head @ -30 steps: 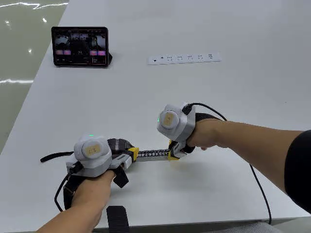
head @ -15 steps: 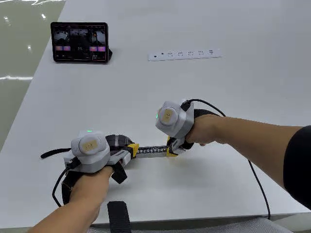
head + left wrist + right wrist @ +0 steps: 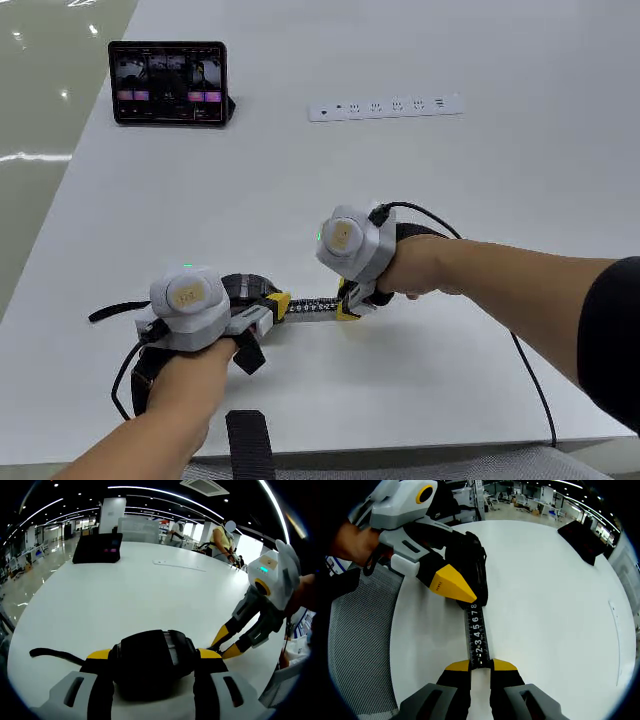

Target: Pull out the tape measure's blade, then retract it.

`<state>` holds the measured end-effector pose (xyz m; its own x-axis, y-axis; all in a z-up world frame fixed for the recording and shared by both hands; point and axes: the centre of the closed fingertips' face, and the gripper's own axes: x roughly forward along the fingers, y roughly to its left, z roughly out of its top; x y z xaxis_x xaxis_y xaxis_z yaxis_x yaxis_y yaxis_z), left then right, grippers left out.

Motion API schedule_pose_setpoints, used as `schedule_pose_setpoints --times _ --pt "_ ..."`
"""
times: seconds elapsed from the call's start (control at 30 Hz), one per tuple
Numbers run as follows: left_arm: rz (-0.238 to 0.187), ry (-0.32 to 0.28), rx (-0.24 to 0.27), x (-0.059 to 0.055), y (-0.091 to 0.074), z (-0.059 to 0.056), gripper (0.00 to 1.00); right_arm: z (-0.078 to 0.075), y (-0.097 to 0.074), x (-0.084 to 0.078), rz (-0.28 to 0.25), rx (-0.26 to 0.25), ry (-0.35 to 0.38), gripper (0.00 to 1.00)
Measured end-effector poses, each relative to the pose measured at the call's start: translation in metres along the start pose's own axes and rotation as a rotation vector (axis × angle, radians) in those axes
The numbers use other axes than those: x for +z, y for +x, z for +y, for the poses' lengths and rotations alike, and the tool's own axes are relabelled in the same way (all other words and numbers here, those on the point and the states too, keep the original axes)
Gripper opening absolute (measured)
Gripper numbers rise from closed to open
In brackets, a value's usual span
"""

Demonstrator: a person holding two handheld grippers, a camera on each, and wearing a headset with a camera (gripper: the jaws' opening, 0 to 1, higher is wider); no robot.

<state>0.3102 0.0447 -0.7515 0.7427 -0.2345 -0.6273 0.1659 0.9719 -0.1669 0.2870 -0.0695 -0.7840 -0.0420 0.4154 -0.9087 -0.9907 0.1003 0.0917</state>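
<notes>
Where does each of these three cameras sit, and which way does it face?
Head view: on the person's headset, facing down at the white table; both forearms, left gripper and right gripper show.
Left gripper view: on the left gripper, facing along its jaws, clamped on the round black tape measure case.
Right gripper view: on the right gripper, facing along the black numbered blade its jaws pinch.
Shared: both gripper views show the case and the opposite gripper.

Blade (image 3: 476,630) tip hidden in right gripper (image 3: 481,667)
</notes>
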Motion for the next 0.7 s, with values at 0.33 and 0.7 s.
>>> schedule_pose_setpoints --times 0.33,0.7 --pt "0.001 -0.003 -0.002 -0.0003 -0.0006 -0.0006 0.60 0.0005 0.0021 0.0042 -0.006 0.002 -0.001 0.10" --pt "0.000 -0.005 -0.003 -0.0003 -0.0007 -0.0013 0.60 0.0013 0.0036 0.0084 -0.013 -0.004 -0.001 0.10"
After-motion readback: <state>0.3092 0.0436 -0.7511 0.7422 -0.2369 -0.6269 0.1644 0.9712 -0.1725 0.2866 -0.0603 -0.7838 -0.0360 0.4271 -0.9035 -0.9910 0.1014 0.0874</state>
